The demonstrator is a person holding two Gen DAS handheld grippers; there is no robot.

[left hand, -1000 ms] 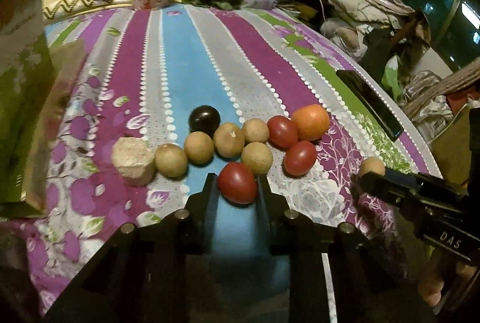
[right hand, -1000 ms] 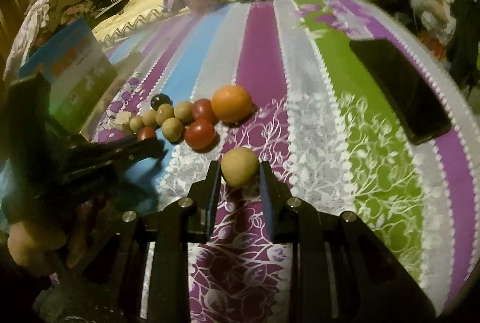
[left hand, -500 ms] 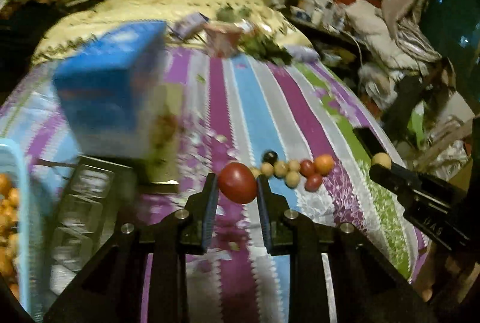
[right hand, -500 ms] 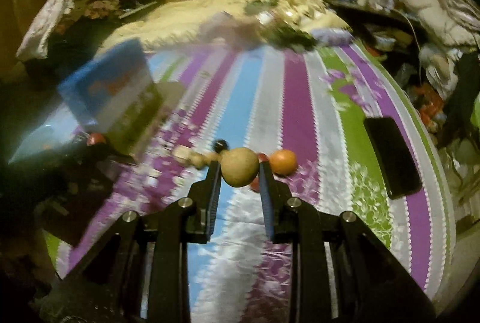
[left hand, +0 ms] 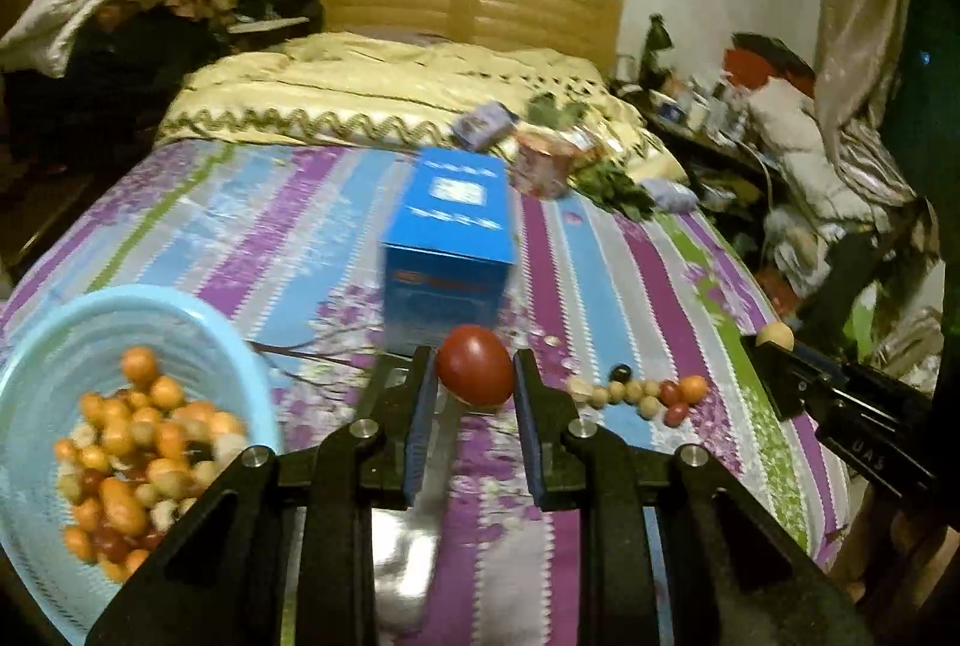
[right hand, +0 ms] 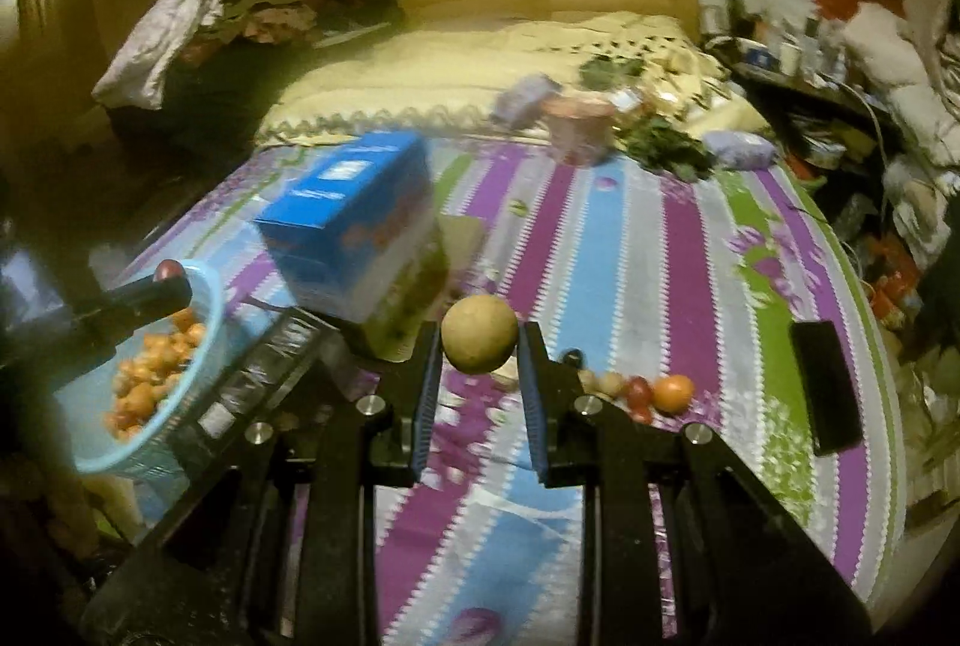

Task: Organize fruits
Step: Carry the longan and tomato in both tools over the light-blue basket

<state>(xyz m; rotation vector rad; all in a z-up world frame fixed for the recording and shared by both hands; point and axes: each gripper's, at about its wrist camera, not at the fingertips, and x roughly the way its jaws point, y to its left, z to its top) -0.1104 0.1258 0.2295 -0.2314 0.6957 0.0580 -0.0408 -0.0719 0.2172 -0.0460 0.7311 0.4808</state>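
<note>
With the blue box (left hand: 447, 250) standing on the striped bedspread (left hand: 606, 286) as the landmark, the light-blue basket (left hand: 78, 310) lies down and to its left, heaped with small orange, tan and red fruits. A clear compartment tray (right hand: 264, 376), blurred, sits between the basket and the box.

In front of the box the left gripper (left hand: 474, 376) is clenched on a red fruit (left hand: 474, 373), carried in the air. To the right of the box and nearer the bed's foot, a short row of loose fruits (left hand: 636, 394) rests on the bedspread. The right gripper (right hand: 480, 346) is clamped on a tan round fruit (right hand: 480, 343), also aloft, in front of the box as its own camera sees it. Far right of the box, a dark phone (right hand: 825, 388) lies near the bed's edge.

The step in hand looks like the carry: both fruits picked from the row and headed for a container. Next, each gripper probably needs to come over the basket or the tray, lower, and open so the fruit drops inside without rolling off. Which container is meant cannot be told.
</note>
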